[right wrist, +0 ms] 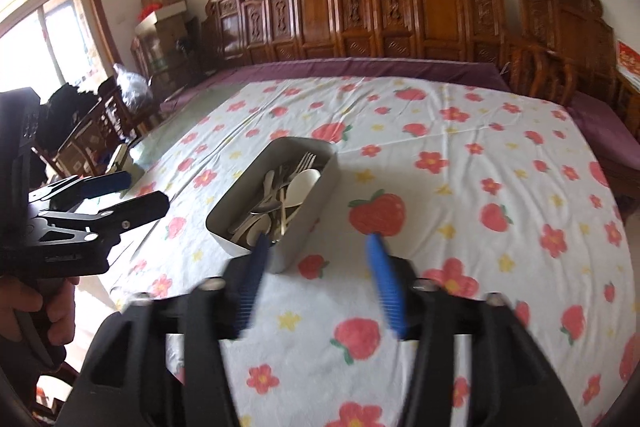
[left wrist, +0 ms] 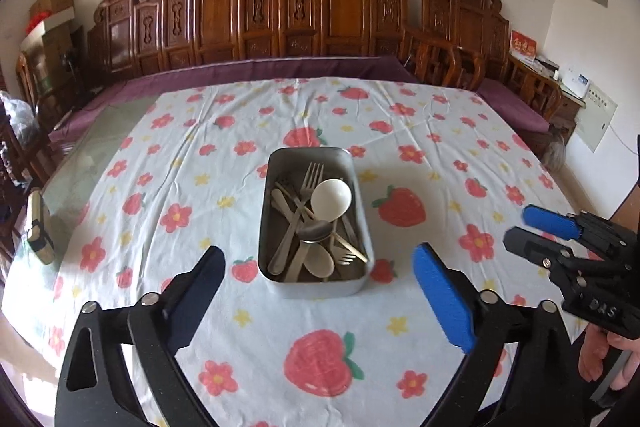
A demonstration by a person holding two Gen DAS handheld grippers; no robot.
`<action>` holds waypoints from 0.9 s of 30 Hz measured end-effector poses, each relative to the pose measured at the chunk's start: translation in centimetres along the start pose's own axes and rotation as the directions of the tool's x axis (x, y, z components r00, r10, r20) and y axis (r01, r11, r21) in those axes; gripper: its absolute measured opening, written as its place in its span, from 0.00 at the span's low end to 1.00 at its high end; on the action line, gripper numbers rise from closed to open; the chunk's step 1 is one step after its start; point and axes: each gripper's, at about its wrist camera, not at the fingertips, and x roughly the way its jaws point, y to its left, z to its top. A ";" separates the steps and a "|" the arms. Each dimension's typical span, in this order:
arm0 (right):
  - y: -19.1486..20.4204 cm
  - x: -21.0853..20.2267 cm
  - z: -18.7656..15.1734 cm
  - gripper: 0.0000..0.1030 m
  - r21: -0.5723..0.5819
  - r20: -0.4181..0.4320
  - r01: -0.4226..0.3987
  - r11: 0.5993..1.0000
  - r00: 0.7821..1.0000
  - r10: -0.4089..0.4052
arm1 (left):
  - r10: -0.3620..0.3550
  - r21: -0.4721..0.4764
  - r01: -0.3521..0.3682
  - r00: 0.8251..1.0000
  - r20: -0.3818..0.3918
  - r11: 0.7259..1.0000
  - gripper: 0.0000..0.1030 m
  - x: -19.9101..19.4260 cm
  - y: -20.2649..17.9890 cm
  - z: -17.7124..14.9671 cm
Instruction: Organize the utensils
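Observation:
A grey metal tin (left wrist: pixel 267 219) stands mid-table and holds several forks, spoons and a white round spoon (left wrist: pixel 331 199). My left gripper (left wrist: pixel 320 261) is open and empty, just in front of the tin's near end. In the right wrist view the tin (right wrist: pixel 296 239) lies to the front left, with the utensils (right wrist: pixel 280 195) inside. My right gripper (right wrist: pixel 316 247) is open and empty, its left finger near the tin's near corner. It also shows at the right edge of the left wrist view (left wrist: pixel 520 223). The left gripper shows at the left of the right wrist view (right wrist: pixel 140 191).
The table carries a white cloth with strawberries and flowers (left wrist: pixel 400 211). A small object (left wrist: pixel 38 227) lies at the table's left edge on bare glass. Carved wooden chairs (left wrist: pixel 280 11) line the far side. A window (right wrist: pixel 40 35) is at the far left.

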 end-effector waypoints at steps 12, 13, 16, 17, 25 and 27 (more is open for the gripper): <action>-1.3 -5.8 -4.7 0.97 0.069 0.072 0.141 0.988 0.987 -0.146 | 0.023 0.018 -0.023 1.000 0.006 1.000 0.92 -2.8 -3.5 -3.4; -1.5 -6.1 -5.1 0.97 0.074 0.072 0.145 0.987 0.986 -0.151 | 0.016 0.021 -0.016 1.000 0.005 1.000 0.92 -3.0 -3.8 -3.7; -1.7 -7.0 -5.9 0.97 0.083 0.077 0.160 0.984 0.983 -0.166 | 0.007 0.024 -0.007 1.000 0.007 1.000 0.92 -3.5 -4.3 -4.3; -1.7 -7.4 -6.0 0.97 0.086 0.080 0.163 0.983 0.982 -0.170 | 0.005 0.024 -0.005 1.000 0.010 1.000 0.92 -3.8 -4.4 -4.4; -0.3 -11.3 -4.9 0.97 0.074 0.164 0.166 0.983 0.971 -0.176 | 0.026 0.031 -0.029 0.996 0.089 0.999 0.92 -8.2 -5.2 -2.9; 0.4 -12.6 -4.3 0.97 0.065 0.193 0.171 0.983 0.964 -0.181 | 0.026 0.033 -0.029 0.994 0.108 0.999 0.92 -9.3 -5.4 -2.4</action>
